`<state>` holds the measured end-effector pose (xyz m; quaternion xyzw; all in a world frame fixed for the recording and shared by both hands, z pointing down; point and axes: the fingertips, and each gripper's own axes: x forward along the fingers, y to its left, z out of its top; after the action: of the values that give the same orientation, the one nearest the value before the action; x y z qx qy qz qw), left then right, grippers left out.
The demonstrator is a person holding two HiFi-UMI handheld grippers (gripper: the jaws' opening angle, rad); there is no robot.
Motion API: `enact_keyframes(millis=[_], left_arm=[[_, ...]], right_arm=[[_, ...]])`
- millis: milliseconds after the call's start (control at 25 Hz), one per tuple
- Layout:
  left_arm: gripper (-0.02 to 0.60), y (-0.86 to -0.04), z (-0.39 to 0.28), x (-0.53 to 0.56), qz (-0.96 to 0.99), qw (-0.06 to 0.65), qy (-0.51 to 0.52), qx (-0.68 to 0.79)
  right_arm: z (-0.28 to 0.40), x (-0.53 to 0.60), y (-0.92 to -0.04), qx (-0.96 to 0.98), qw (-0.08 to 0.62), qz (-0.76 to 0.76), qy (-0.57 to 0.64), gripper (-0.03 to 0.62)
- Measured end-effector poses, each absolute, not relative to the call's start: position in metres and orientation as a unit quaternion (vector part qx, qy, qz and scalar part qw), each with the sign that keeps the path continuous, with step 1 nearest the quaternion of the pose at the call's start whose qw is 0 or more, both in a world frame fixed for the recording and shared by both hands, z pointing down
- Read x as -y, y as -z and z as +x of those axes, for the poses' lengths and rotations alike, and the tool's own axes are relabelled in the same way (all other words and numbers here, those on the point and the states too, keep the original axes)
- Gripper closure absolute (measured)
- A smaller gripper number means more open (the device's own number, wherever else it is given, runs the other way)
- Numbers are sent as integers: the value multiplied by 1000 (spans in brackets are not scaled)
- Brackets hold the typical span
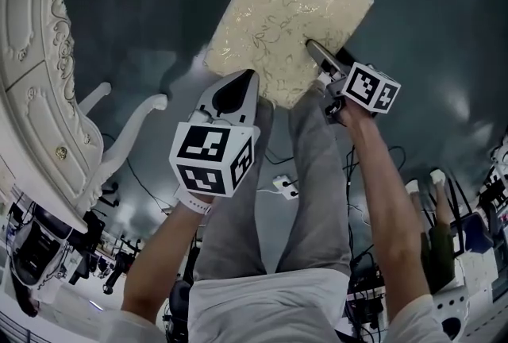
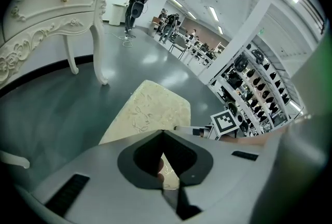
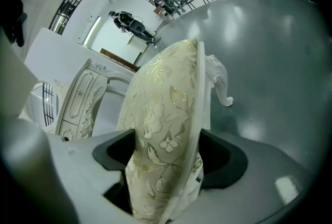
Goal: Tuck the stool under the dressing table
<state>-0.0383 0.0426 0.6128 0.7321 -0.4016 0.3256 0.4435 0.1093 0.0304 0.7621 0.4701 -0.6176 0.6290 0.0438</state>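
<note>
The stool (image 1: 290, 12) has a cream cushion with a gold floral pattern and stands on the grey floor right of the white carved dressing table (image 1: 40, 95). My right gripper (image 1: 316, 52) is shut on the stool's near right edge. In the right gripper view the cushion and seat rim (image 3: 166, 109) fill the space between the jaws, with one white leg (image 3: 220, 80) beyond. My left gripper (image 1: 242, 79) hangs at the stool's near left corner with its tips together and nothing between them. The left gripper view shows the stool (image 2: 150, 109) just past the tips (image 2: 162, 132).
The dressing table's curved legs (image 1: 131, 127) stand left of the stool. Cables and a power strip (image 1: 286, 186) lie on the floor by the person's legs. Far off, people (image 2: 136, 0) stand in the hall, and shelving (image 2: 254, 83) lines the right.
</note>
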Motion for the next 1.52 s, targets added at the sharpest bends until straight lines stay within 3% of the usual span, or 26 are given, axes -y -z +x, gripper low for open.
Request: enact_keyframes(millis=[1520], left_arm=[[580, -625, -197, -13, 672, 483, -256, 499]], right_arm=[[-65, 50, -767, 614, 38, 459, -641, 198]])
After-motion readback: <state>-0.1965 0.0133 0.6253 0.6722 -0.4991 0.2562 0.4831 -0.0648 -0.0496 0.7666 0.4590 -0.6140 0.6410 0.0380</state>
